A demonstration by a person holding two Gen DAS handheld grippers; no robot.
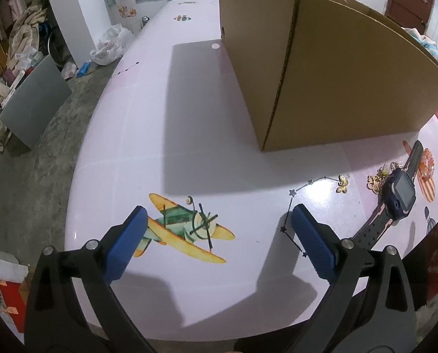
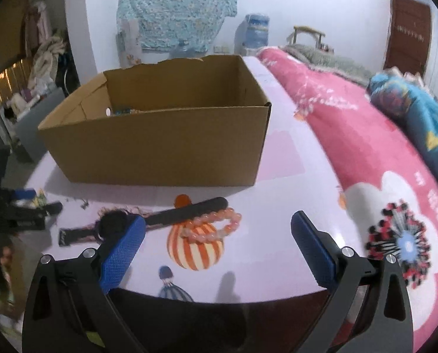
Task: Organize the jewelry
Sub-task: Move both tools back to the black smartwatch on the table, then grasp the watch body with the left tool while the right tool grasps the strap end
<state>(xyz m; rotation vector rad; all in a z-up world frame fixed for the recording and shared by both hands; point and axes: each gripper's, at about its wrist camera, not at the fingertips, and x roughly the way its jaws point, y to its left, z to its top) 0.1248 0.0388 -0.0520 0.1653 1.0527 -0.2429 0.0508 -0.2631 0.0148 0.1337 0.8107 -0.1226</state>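
The left gripper (image 1: 219, 229) and right gripper (image 2: 219, 232) are both hovering spread apart, holding nothing, over the near edge of the pale pink printed table (image 1: 148, 135). The dark blue smartwatch (image 1: 402, 189), gold butterfly brooch (image 1: 342, 184) and pink beaded bracelet (image 2: 216, 225) are lying along that edge, in front of the open brown cardboard box (image 2: 160, 144).

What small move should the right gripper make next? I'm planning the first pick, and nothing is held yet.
Probably ease the right gripper forward and down over the pink bead bracelet. Its jaws are open and empty, the bracelet lies almost between the fingertips on the table, and the open cardboard box stands just behind it.
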